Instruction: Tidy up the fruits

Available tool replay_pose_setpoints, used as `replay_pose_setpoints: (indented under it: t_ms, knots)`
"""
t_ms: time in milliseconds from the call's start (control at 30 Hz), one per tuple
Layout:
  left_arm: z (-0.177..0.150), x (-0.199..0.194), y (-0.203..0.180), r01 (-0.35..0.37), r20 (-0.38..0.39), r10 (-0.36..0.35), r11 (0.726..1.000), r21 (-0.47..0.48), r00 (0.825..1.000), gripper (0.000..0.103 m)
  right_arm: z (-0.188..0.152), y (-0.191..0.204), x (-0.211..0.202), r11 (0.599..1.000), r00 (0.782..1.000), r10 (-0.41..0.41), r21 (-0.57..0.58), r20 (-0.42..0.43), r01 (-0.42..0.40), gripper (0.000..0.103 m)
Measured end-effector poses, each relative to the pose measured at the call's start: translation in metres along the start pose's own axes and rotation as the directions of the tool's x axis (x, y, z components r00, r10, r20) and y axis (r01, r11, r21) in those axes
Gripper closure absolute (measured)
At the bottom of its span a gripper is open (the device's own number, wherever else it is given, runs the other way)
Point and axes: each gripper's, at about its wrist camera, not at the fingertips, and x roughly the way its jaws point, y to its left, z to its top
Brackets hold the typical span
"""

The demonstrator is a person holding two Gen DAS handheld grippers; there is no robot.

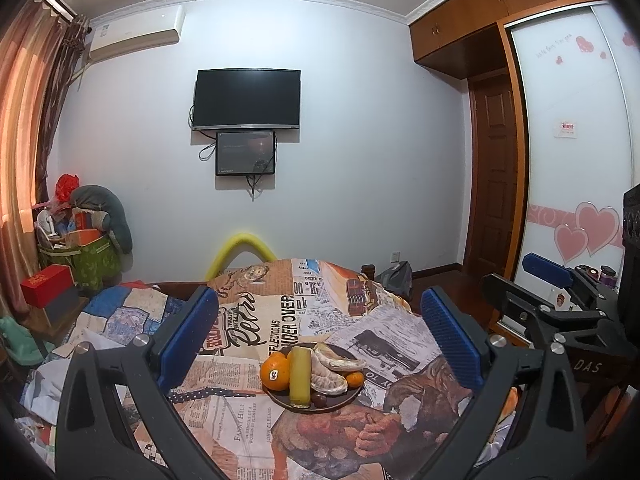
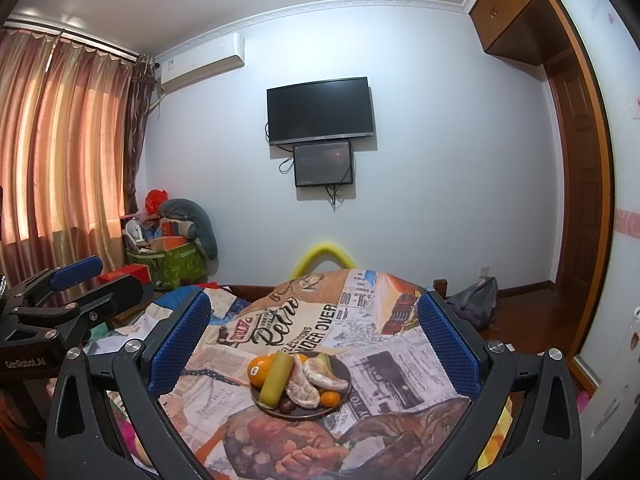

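Note:
A dark round plate [image 1: 348,398] [image 2: 345,367] sits on a table covered with a newspaper-print cloth. On it are an orange [image 1: 275,372] [image 2: 259,371] with a sticker, a yellow-green sugarcane stick [image 1: 301,376] [image 2: 276,378], peeled pomelo segments [image 1: 334,368] [image 2: 316,380], a small mandarin [image 1: 355,379] [image 2: 330,399] and dark grapes [image 1: 319,401] [image 2: 286,406]. My left gripper [image 1: 318,332] is open and empty, above and in front of the plate. My right gripper [image 2: 314,334] is open and empty, likewise in front of the plate.
The right gripper [image 1: 560,300] shows at the left wrist view's right edge; the left gripper [image 2: 60,300] shows at the right wrist view's left. Cluttered boxes and a green bag [image 1: 94,258] stand far left. A wardrobe [image 1: 572,140] is on the right.

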Motion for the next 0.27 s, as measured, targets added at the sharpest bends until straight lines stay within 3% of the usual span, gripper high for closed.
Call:
replay_pose_setpoints:
  t_ms: [267]
  knots:
    - [0.0004, 0.0019, 0.0015, 0.002, -0.004, -0.002, 1.0, -0.011, 1.0, 0.0, 0.0, 0.0001, 0.0007, 1.0, 1.0, -0.001, -0.002, 0.0, 0.001, 0.0]
